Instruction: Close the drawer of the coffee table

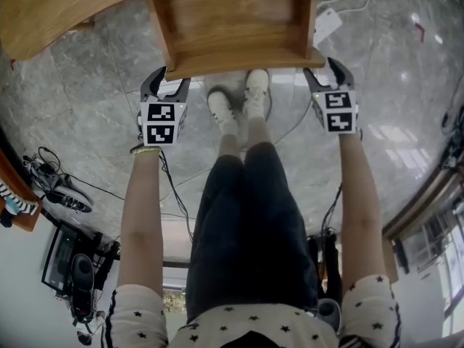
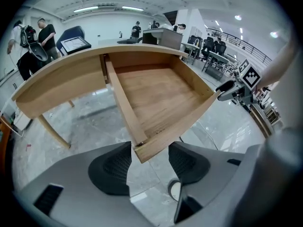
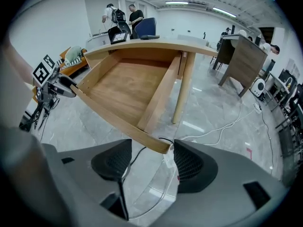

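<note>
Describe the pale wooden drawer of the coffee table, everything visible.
The pale wooden drawer is a shallow open-topped box: flat bottom, two side walls, plain front panel. It stands pulled out from under the curved wooden tabletop, empty, above the grey marbled floor. Each front corner sits between open jaws, of the left gripper and right gripper; neither clamps it.

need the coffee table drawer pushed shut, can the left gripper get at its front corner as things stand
Probably yes. The left gripper has its jaws apart, with the front corner of the open drawer already between them and a gap on either side. Only floor shows beneath it.
</note>
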A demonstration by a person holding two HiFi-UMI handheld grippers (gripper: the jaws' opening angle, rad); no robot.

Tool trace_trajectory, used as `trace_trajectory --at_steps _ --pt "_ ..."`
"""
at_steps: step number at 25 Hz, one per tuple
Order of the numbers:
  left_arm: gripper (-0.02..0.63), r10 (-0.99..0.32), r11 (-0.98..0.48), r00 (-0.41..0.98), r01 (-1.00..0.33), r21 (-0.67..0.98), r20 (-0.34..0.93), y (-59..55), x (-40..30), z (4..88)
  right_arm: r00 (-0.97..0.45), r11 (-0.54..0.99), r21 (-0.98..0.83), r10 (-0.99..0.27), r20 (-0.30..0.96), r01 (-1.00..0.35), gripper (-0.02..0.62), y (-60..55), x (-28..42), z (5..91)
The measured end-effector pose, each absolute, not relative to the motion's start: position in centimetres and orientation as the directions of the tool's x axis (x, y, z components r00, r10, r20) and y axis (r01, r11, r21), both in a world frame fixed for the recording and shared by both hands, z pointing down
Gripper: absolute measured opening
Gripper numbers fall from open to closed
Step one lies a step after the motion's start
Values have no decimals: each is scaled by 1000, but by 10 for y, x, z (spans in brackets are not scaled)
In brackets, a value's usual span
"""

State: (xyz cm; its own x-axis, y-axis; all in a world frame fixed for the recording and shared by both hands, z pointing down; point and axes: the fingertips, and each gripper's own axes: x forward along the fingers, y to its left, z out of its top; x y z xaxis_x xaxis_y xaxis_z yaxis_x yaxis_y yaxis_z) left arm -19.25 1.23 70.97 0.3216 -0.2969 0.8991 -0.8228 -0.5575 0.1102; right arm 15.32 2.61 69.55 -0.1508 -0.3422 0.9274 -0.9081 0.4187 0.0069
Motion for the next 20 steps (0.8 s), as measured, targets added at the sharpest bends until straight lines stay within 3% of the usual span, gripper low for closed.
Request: trace_trajectory --at_steps 7,20 --pt "240 -268 -585 310 -805 102 912 10 -187 719 -158 472 1 -297 942 -881 267 24 150 709" --pt "239 -255 -574 279 -814 87 926 12 -189 721 -123 391 -7 -274 954 -920 262 22 153 712"
